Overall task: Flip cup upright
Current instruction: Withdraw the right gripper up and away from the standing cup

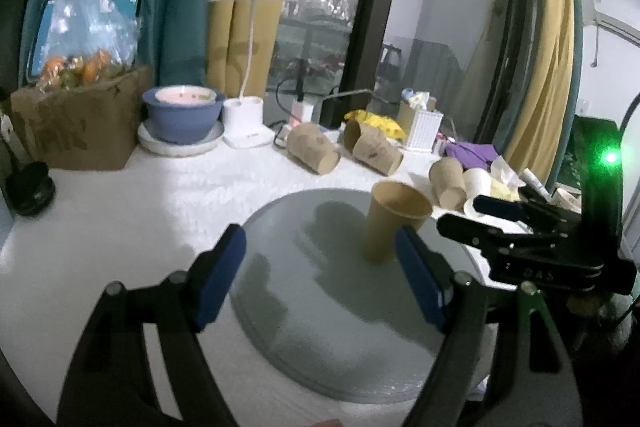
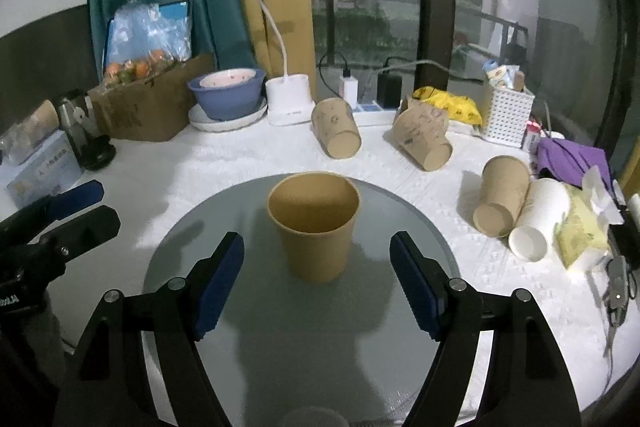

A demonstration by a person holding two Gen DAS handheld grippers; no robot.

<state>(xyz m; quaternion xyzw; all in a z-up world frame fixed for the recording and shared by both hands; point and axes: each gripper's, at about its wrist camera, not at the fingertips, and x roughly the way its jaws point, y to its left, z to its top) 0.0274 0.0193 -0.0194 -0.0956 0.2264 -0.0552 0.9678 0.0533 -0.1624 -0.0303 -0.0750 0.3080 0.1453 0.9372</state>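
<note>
A brown paper cup (image 2: pixel 314 225) stands upright, mouth up, on a round grey mat (image 2: pixel 192 235). My right gripper (image 2: pixel 317 281) is open, its blue pads apart on either side of the cup and a little short of it, not touching. In the left wrist view the cup (image 1: pixel 394 223) stands on the mat (image 1: pixel 304 299) just beyond my open, empty left gripper (image 1: pixel 320 269), next to its right pad (image 1: pixel 418 279). The right gripper (image 1: pixel 486 215) shows there at the right; the left gripper (image 2: pixel 78 205) shows at the left edge of the right wrist view.
Three brown cups (image 2: pixel 336 133) (image 2: pixel 424 139) (image 2: pixel 500 201) and a white cup (image 2: pixel 540 219) lie on their sides on the white table (image 2: pixel 192 163). Behind stand a desk lamp (image 2: pixel 286 99), a blue bowl (image 2: pixel 228 95), a cardboard box (image 2: pixel 148 107) and a white basket (image 2: pixel 506 113).
</note>
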